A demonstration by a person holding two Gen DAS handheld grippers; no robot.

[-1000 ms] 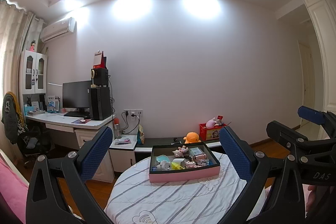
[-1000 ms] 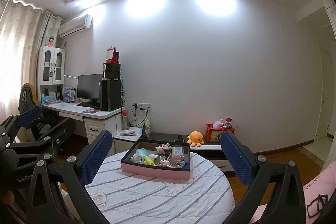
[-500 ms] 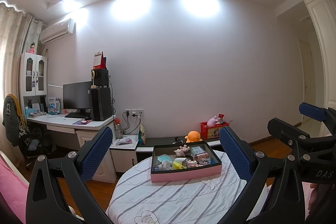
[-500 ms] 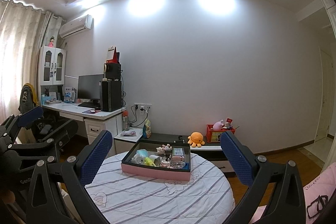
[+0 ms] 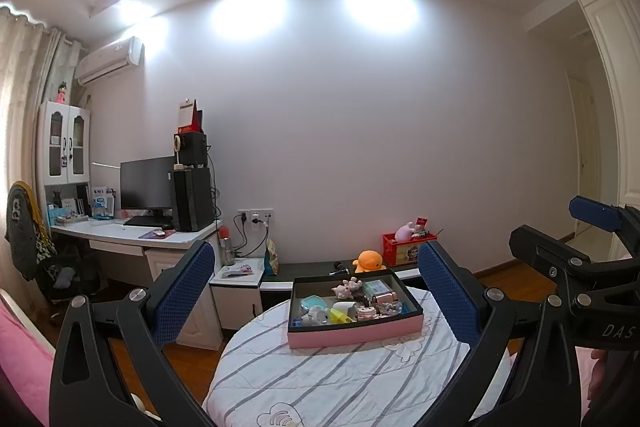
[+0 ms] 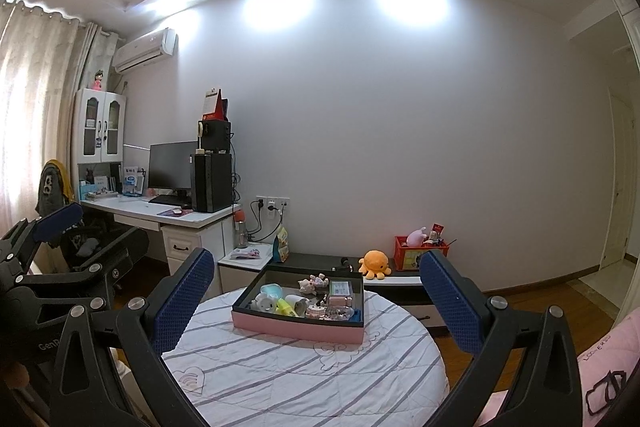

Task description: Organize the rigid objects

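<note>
- Left wrist view: the left tongs (image 5: 316,301) hover wide open with nothing between the blue pads, well short of the pink box (image 5: 354,330); that box sits toward the far edge of the round tabletop (image 5: 360,383), and the small rigid items (image 5: 348,303) lie jumbled inside it; the right tongs (image 5: 576,267) show at the right, also held off the tabletop
- Risk seen here: the items are small and packed touching one another, so wide jaws lowered into the box could shove neighbours aside or pinch two at once; which piece is which is too small to tell
- The box looks light, in my judgement; a sideways nudge on its wall could slide it on the quilted cloth toward the far edge

- Right wrist view: the right tongs (image 6: 312,299) are likewise spread wide and empty; the pink box (image 6: 298,327) lies ahead near the far edge, with bare striped cloth between it and the near edge; the left tongs (image 6: 60,239) hang to the left, off the tabletop
- Risk here: with both tongs aimed at one box, they could collide over it
- Hard, smooth pieces may slip or tip from a two-point grip and drop off the tabletop; whether the contents are already sorted or yet to be sorted cannot be settled from this distance
</note>
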